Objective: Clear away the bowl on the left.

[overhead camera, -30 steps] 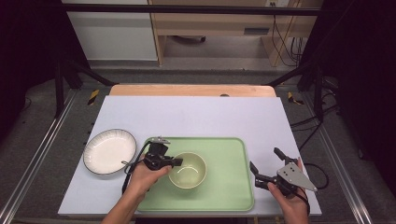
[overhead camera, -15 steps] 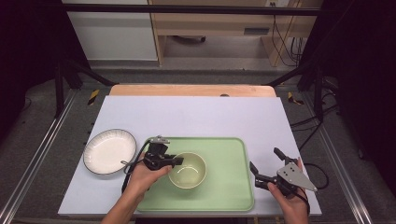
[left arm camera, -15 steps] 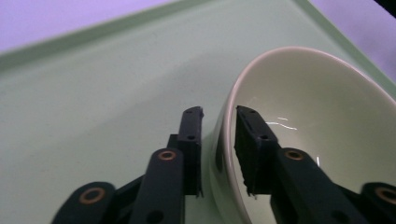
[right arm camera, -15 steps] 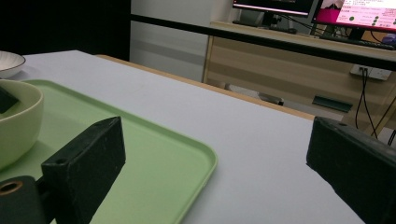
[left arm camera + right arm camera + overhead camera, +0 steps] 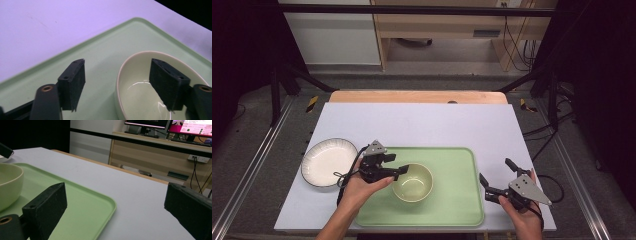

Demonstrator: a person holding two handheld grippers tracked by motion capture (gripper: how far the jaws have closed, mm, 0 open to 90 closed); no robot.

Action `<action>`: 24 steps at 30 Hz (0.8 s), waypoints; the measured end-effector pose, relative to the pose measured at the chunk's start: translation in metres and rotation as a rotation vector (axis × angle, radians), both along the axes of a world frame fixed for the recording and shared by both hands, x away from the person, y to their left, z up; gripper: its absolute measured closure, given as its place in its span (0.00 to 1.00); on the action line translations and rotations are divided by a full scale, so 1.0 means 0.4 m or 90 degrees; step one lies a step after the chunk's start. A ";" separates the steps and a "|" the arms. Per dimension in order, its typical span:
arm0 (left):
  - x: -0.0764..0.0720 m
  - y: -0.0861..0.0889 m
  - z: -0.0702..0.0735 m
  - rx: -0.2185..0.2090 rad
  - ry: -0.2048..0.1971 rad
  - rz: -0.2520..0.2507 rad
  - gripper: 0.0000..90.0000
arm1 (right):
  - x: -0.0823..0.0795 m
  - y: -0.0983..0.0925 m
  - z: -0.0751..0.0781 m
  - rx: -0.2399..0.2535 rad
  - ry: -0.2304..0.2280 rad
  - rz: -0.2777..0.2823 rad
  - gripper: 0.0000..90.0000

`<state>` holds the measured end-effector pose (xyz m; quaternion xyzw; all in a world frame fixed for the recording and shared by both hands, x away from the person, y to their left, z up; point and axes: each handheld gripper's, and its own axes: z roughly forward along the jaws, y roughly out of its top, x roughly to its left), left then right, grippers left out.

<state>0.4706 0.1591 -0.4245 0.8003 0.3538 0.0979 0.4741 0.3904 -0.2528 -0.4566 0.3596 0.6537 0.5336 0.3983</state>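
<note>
The bowl [image 5: 413, 182] sits on the tray's [image 5: 462, 210] left half, its rim straddled untouched by the just-opened left gripper [image 5: 402, 170]; the right gripper [image 5: 495, 176] is held open.

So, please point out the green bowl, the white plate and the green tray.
green bowl [image 5: 413, 183], high view, inner bottom.
white plate [image 5: 328, 162], high view, centre of its face.
green tray [image 5: 459, 192], high view, bare floor right of the bowl.

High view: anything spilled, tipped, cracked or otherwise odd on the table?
Nothing stands out. The bowl sits upright and empty on the green tray; the white plate lies flat beside the tray. The left gripper, jaws just opening, straddles the bowl's rim without pressing it.
</note>
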 end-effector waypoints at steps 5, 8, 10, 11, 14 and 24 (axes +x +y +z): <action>-0.011 0.020 0.018 -0.024 -0.045 -0.013 0.22 | 0.001 -0.002 -0.001 0.002 0.000 -0.003 0.05; -0.018 0.036 0.026 -0.033 -0.069 -0.023 0.18 | 0.001 -0.002 -0.001 0.002 0.001 -0.003 0.05; -0.022 0.048 0.031 -0.040 -0.090 -0.025 0.16 | 0.002 -0.002 -0.001 0.002 -0.001 -0.003 0.05; -0.024 0.055 0.035 -0.044 -0.102 -0.025 0.16 | 0.002 -0.001 -0.001 0.002 -0.001 -0.003 0.04; -0.025 0.075 0.044 -0.063 -0.117 -0.016 0.15 | 0.002 -0.001 -0.001 0.002 0.000 -0.004 0.04; -0.026 0.142 0.058 -0.088 -0.146 0.009 0.13 | -0.001 -0.004 0.000 0.003 0.000 -0.005 0.04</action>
